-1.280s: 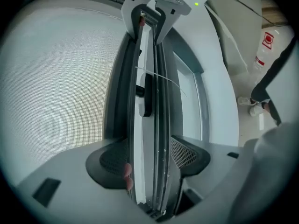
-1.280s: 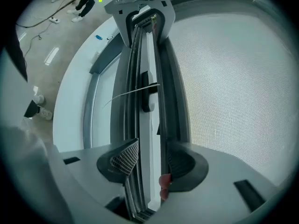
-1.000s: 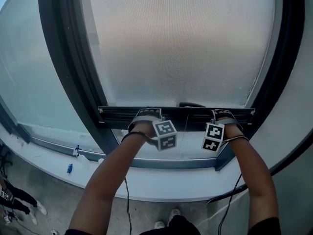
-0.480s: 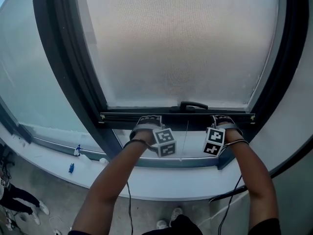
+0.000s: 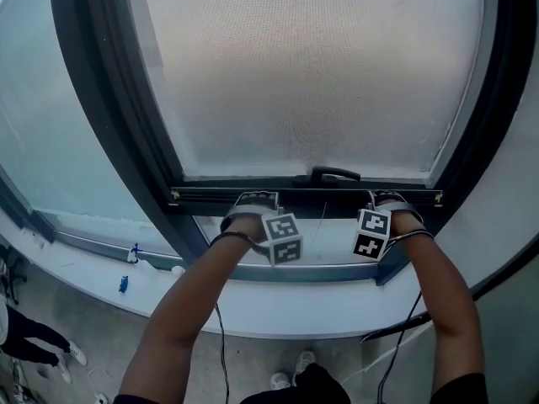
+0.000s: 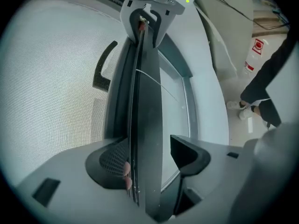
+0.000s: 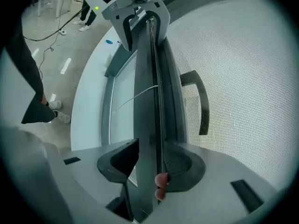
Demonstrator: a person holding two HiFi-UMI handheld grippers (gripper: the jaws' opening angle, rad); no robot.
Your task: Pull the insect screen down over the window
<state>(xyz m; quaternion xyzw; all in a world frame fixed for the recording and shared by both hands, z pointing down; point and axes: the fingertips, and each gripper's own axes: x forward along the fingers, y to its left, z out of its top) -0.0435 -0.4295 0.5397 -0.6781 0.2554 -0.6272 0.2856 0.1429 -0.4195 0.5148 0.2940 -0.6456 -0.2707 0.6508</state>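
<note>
Window frame (image 5: pixel 126 141): insect screen (image 5: pixel 312 74) covers most of the opening, with its bottom bar (image 5: pixel 320 199) just above the frame's lower edge. Left tongs (image 5: pixel 255 199) are clamped on the bar left of centre, right tongs (image 5: pixel 386 197) clamped near its right end.

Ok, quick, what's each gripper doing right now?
Left gripper: closed on the screen's bottom bar.
Right gripper: closed on the same bar, further along to the right.

Head view looks steeply down, each gripper view rides close along the shared screen bar (image 5: pixel 307 200)
</note>
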